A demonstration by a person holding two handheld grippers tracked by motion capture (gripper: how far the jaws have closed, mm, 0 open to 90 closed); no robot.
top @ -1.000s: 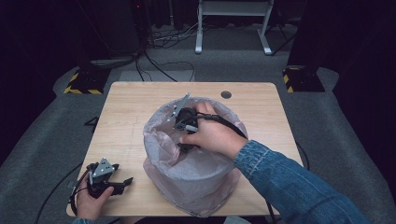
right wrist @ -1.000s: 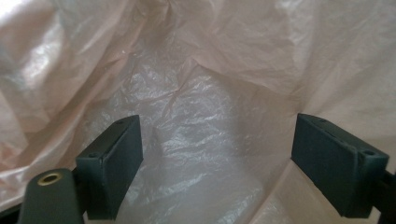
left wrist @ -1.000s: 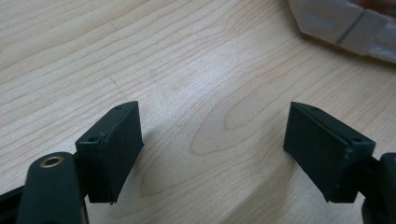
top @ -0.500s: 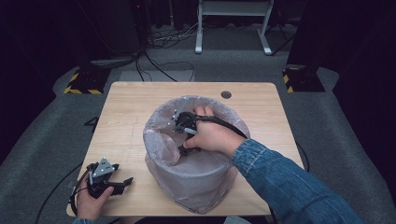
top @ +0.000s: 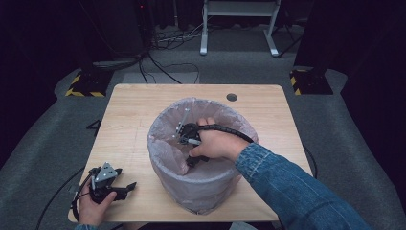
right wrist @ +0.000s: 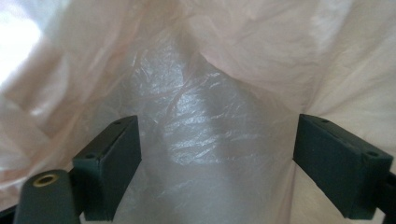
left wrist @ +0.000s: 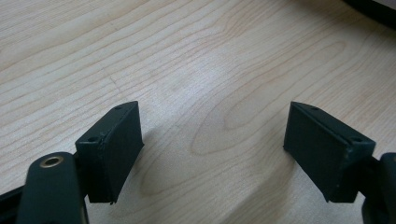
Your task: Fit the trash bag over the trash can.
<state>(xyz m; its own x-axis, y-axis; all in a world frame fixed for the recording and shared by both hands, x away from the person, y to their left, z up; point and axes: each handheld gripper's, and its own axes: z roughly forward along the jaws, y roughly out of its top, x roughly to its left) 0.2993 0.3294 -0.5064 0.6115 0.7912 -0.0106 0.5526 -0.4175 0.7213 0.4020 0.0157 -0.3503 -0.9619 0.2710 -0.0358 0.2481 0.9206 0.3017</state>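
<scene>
A round bin lined with a thin pale pink plastic bag stands in the middle of the wooden table. My right gripper is inside the bin, held by a hand in a denim sleeve. Its jaws stand wide apart with nothing between them, facing the crinkled bag liner. My left gripper rests at the table's front left corner. It is open over bare wood, with nothing in it.
A dark cable hole sits near the table's far edge. Behind the table are cables on the grey floor, a white stand and yellow-black striped feet.
The right hand and its gripper have sunk lower into the bin and the bag. The left gripper has stayed put.
</scene>
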